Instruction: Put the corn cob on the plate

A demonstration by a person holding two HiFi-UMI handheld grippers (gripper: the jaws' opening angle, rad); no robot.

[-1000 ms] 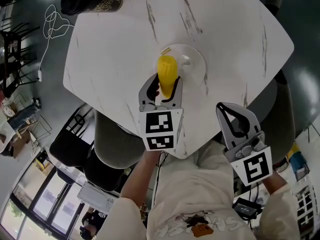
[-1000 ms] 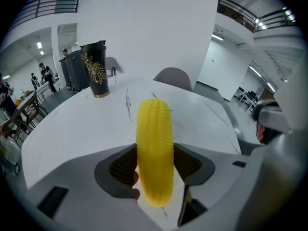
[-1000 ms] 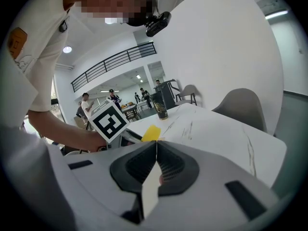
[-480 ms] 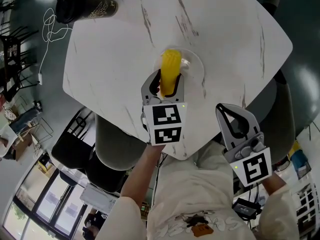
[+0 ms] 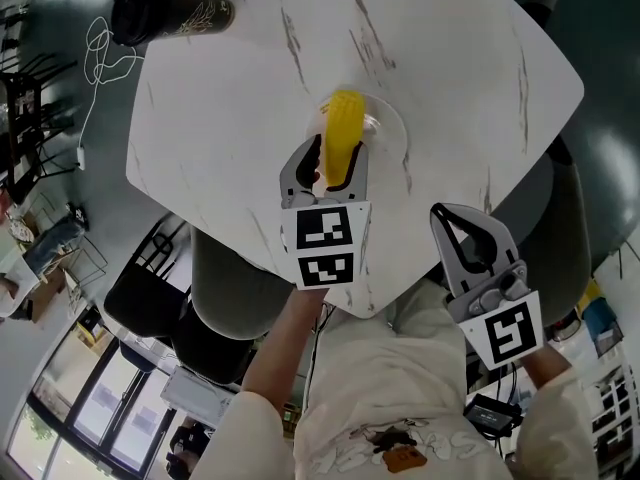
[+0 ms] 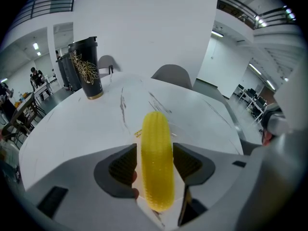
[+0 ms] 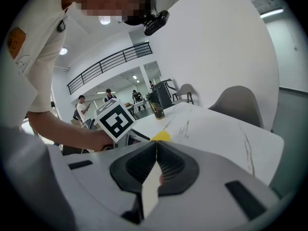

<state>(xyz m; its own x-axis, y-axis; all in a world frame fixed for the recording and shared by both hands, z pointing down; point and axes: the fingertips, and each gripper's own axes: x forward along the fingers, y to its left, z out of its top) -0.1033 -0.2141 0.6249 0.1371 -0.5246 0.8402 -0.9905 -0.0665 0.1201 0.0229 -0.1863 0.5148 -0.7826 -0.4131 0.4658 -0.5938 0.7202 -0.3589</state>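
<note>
Pinches the corn cob (image 5: 343,133) between the jaws of the left gripper (image 5: 330,166), with a dark pad (image 6: 122,165) pressed on each side of the cob's near half. Points the cob away from the body, far end raised a little and free. Holds it over the near-left part of the plate (image 5: 398,120), a clear round one near the middle of the white marbled tabletop (image 5: 230,108); cannot tell whether touching the plate or just above it. Wraps a hand (image 7: 96,139) round the left gripper's handle, behind its marker cube (image 5: 325,253).

Holds the right gripper (image 5: 452,226) well apart from the plate, off the tabletop's near edge and close to the torso (image 5: 380,388), jaws pressed together with nothing between them. Looks from there across the tabletop, with the cob's yellow tip just showing above the closed jaws.

Beyond the plate, at the tabletop's far left corner: a black tumbler (image 6: 86,64) with a gold drawing, upright. On the floor near that corner: a loose white cable (image 5: 103,46). Tucked under the tabletop's near-left side: a grey chair (image 5: 225,278). Across the tabletop: a second chair (image 6: 172,76), also grey.
</note>
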